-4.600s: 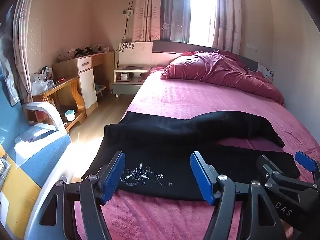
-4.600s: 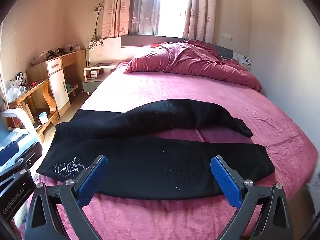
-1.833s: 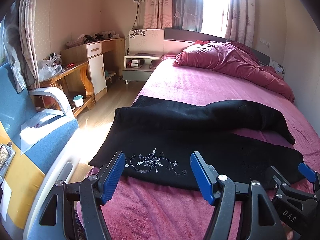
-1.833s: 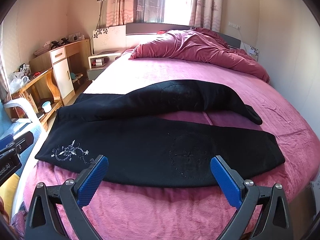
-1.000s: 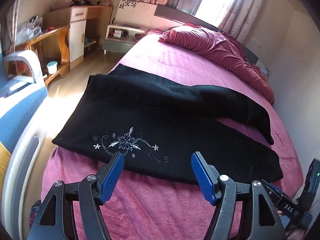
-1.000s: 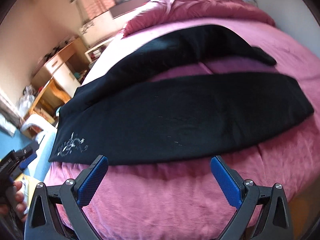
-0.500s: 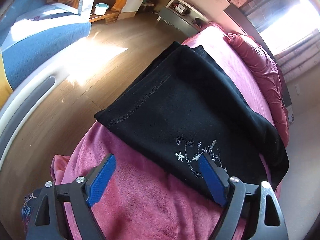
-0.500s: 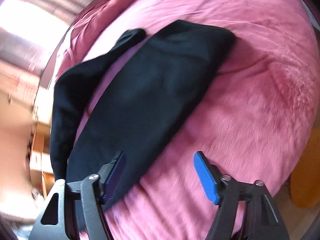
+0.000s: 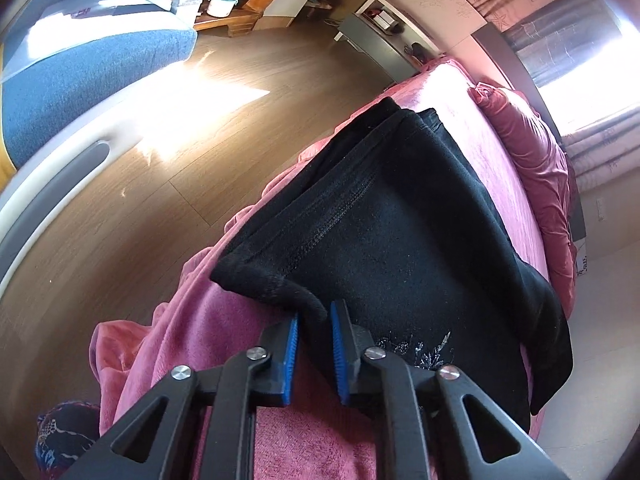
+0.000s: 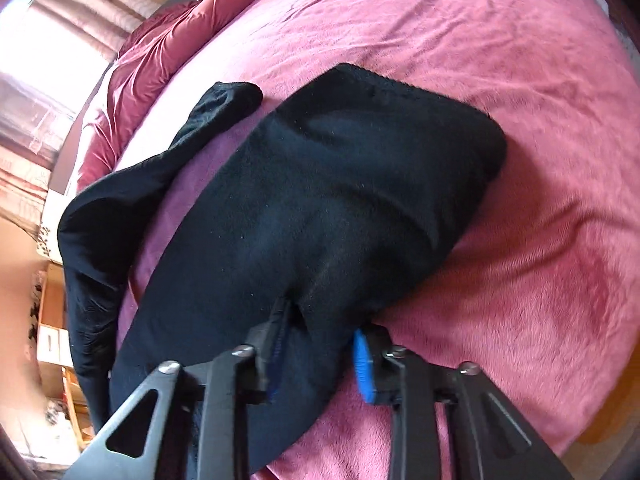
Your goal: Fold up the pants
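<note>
The left hand-held gripper (image 9: 313, 322) is clenched on the near corner of the waistband of a pair of black pants (image 9: 400, 240), its blue pads (image 9: 291, 344) drawn close with a small roll of fabric pinched between them. The right hand-held gripper (image 10: 320, 344) grips the near edge of one trouser leg, with dark cloth bunched between its pads (image 10: 363, 364) and draped over the left finger.

The pants (image 10: 320, 200) lie across a bed (image 10: 520, 160) covered in a pink plush blanket, waistband toward the bed's edge above a wooden floor (image 9: 140, 180), legs running out across the mattress. Silver floral embroidery (image 9: 416, 344) shows just beside the left gripper's right finger. In the right wrist view the near leg lies broad and mostly flat, ending in a rounded cuff (image 10: 460, 140), while the far leg (image 10: 160, 168) curves away separately, with a strip of blanket showing between the two.

The fold appears to be at its very start: the legs are not yet stacked and no crease has been made. With both grippers holding the same long edge, the likely first step is to carry the near leg over onto the far one, then double the length. A rumpled maroon duvet (image 10: 160, 32) sits at the head of the bed, well apart from the work.
</note>
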Demonstrator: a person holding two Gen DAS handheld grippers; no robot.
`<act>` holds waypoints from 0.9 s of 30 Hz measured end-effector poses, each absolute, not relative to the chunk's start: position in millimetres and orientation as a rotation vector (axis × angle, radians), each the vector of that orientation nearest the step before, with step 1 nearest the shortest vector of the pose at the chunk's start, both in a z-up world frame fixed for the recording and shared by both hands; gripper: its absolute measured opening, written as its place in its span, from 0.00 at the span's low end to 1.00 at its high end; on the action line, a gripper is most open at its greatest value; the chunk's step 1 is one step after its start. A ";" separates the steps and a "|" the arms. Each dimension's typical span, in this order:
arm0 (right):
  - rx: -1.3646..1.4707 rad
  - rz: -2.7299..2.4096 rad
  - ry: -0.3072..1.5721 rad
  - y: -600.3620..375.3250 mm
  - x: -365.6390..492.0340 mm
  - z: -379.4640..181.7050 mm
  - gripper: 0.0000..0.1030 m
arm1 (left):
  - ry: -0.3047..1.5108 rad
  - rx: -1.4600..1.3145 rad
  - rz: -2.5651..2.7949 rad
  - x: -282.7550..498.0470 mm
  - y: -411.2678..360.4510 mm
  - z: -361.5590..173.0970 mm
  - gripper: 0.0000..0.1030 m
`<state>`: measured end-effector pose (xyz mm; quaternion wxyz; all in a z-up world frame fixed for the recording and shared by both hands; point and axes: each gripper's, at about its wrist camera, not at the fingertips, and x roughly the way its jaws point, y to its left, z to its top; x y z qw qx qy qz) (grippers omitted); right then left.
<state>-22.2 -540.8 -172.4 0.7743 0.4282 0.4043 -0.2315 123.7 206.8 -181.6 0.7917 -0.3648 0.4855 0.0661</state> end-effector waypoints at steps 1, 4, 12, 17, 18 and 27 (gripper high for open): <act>0.913 -0.503 0.880 -540.7 -22.1 -169.0 0.17 | 1.041 -0.777 0.138 125.9 205.8 -179.3 0.08; 0.851 -0.509 0.888 -539.5 -18.9 -157.8 0.13 | 1.019 -0.747 0.131 125.3 202.7 -169.3 0.06; 0.765 -0.511 0.840 -540.8 -45.5 -122.1 0.10 | 0.961 -0.716 0.086 91.2 200.4 -134.7 0.06; 0.752 -0.538 0.842 -547.9 -59.1 -118.3 0.09 | 0.957 -0.693 0.068 61.6 196.5 -121.9 0.06; 0.753 -0.543 0.847 -548.8 -61.6 -120.1 0.09 | 0.960 -0.694 0.068 57.2 196.8 -122.2 0.06; 0.782 -0.615 0.922 -560.5 -82.3 -153.2 0.09 | 1.091 -0.643 0.096 29.2 188.8 -150.3 0.06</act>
